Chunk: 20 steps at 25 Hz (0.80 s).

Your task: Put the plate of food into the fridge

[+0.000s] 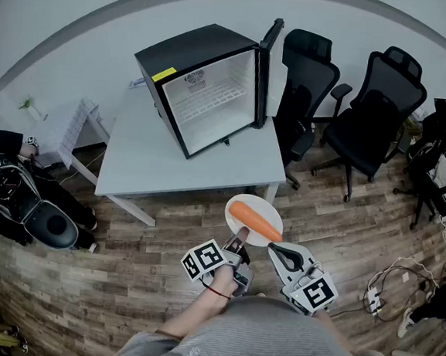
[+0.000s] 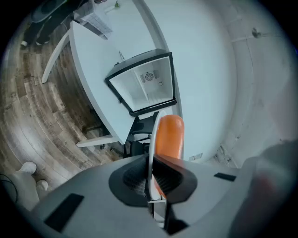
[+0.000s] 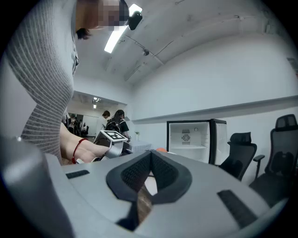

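A white plate (image 1: 269,207) carrying an orange carrot (image 1: 255,220) hangs above the wood floor, in front of the table. My left gripper (image 1: 240,234) is shut on the plate's near rim. In the left gripper view the plate (image 2: 151,135) stands edge-on between the pads, with the carrot (image 2: 168,135) on its right face. My right gripper (image 1: 273,248) is shut just below the plate's near edge, holding nothing I can see. The black mini fridge (image 1: 207,94) stands on the table with its door (image 1: 268,65) swung open and a wire shelf inside. It also shows as the fridge (image 3: 195,139) ahead of the right gripper (image 3: 150,160).
The fridge sits on a grey table (image 1: 154,167). Two black office chairs (image 1: 309,80) (image 1: 376,109) stand right of the table. Seated people and bags (image 1: 20,194) are at the left. Cables (image 1: 400,282) lie on the floor at the right.
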{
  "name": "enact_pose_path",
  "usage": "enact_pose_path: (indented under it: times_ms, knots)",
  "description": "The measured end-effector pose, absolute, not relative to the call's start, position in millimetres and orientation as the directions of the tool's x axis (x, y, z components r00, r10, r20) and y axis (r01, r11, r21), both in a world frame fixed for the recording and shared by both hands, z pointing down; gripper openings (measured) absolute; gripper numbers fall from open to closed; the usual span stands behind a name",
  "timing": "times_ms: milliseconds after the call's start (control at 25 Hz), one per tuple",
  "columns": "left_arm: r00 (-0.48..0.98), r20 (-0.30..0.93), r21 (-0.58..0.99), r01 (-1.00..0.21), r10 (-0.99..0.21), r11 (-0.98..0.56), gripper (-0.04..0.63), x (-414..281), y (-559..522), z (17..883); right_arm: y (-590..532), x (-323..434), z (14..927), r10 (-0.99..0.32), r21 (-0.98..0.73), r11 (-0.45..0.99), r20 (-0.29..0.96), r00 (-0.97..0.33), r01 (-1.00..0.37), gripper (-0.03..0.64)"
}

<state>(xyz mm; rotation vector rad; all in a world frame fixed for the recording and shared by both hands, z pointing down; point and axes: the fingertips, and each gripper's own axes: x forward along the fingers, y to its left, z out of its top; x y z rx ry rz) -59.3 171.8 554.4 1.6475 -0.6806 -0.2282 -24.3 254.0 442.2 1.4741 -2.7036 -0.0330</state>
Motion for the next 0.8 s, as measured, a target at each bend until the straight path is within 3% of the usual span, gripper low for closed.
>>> enact_pose_path:
  times_ms: [600,800]
  knots:
    - [0.811,0.222,0.958,-0.286,-0.541,-0.036,0.031,-58.7,171.6,555.3,249.9,-29.2,441.6,-0.842,0.049,0.539,0.047,-0.537,-0.841,0.012]
    - [0.812,0.223,0.958,-0.284,-0.539,-0.031,0.031,-60.8,170.6,555.9,248.8,-29.1,433.7,-0.845,0.006,0.534,-0.005,-0.534,-0.845,0.014]
